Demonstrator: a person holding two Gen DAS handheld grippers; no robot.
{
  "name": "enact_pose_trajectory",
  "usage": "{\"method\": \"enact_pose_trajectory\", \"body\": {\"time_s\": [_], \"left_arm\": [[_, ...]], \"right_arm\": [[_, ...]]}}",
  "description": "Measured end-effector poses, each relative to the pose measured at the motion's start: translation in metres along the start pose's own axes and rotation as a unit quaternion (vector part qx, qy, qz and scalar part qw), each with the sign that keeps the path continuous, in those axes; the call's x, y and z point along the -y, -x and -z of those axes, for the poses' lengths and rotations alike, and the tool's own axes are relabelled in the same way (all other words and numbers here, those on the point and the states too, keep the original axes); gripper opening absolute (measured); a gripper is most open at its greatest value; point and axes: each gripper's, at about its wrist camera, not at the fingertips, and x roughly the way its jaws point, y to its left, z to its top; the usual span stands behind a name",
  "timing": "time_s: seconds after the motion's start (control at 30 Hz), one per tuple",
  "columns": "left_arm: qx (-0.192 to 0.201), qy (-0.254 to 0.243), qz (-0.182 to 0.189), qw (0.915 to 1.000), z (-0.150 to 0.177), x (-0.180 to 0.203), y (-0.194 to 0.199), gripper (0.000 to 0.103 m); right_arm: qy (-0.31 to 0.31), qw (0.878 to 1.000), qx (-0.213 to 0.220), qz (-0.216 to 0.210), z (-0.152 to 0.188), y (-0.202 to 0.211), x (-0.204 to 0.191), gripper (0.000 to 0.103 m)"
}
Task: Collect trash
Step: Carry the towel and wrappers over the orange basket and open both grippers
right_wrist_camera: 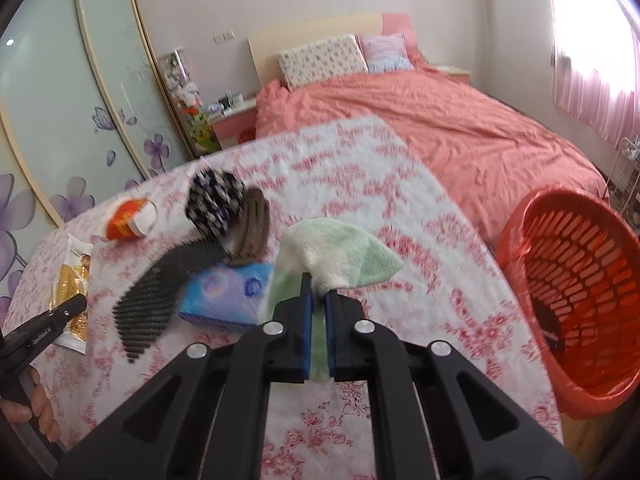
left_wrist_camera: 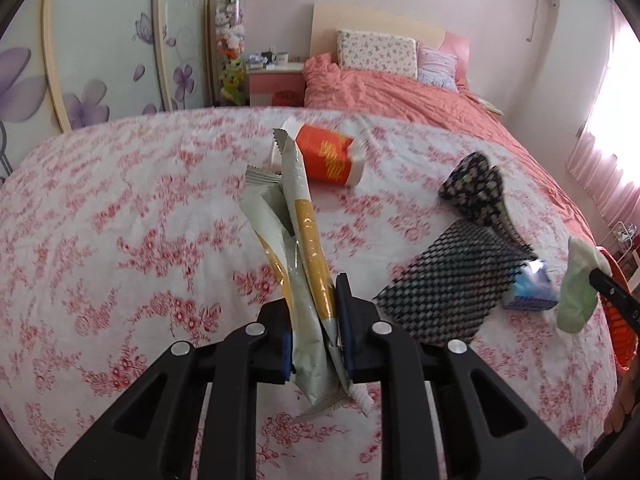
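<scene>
My left gripper (left_wrist_camera: 314,300) is shut on a grey and yellow snack wrapper (left_wrist_camera: 294,240), held above the flowered table; the wrapper also shows in the right wrist view (right_wrist_camera: 74,288). My right gripper (right_wrist_camera: 316,292) is shut on a green and white cloth (right_wrist_camera: 336,260), lifted over the table; the cloth also shows in the left wrist view (left_wrist_camera: 576,288). A crushed red and white paper cup (left_wrist_camera: 328,154) lies on its side on the table. An orange basket (right_wrist_camera: 576,292) with a red liner stands to the right of the table.
A patterned slipper (right_wrist_camera: 228,216), a black woven mat (right_wrist_camera: 160,292) and a blue tissue pack (right_wrist_camera: 228,296) lie on the flowered tablecloth (left_wrist_camera: 120,240). A bed with a coral cover (right_wrist_camera: 440,132) lies beyond. A flowered wardrobe (left_wrist_camera: 80,60) stands at the left.
</scene>
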Motion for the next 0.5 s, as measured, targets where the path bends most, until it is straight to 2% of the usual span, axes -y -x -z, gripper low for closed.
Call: {"method": "enact_pose_trajectory", "body": {"time_s": [0.3,0.5], "left_arm": [[0.033,-0.022,0.031,0.9987,-0.013,0.031,0.036,0.018],[0.052,-0.052,0.064,0.9952,-0.017,0.067,0.061,0.018]], "right_arm": [[0.004,0.998,0.057,-0.009,-0.013,0.051,0.001,0.007],[-0.005,0.996,0.088,-0.014,-0.016,0.086,0.012,0.007]]}}
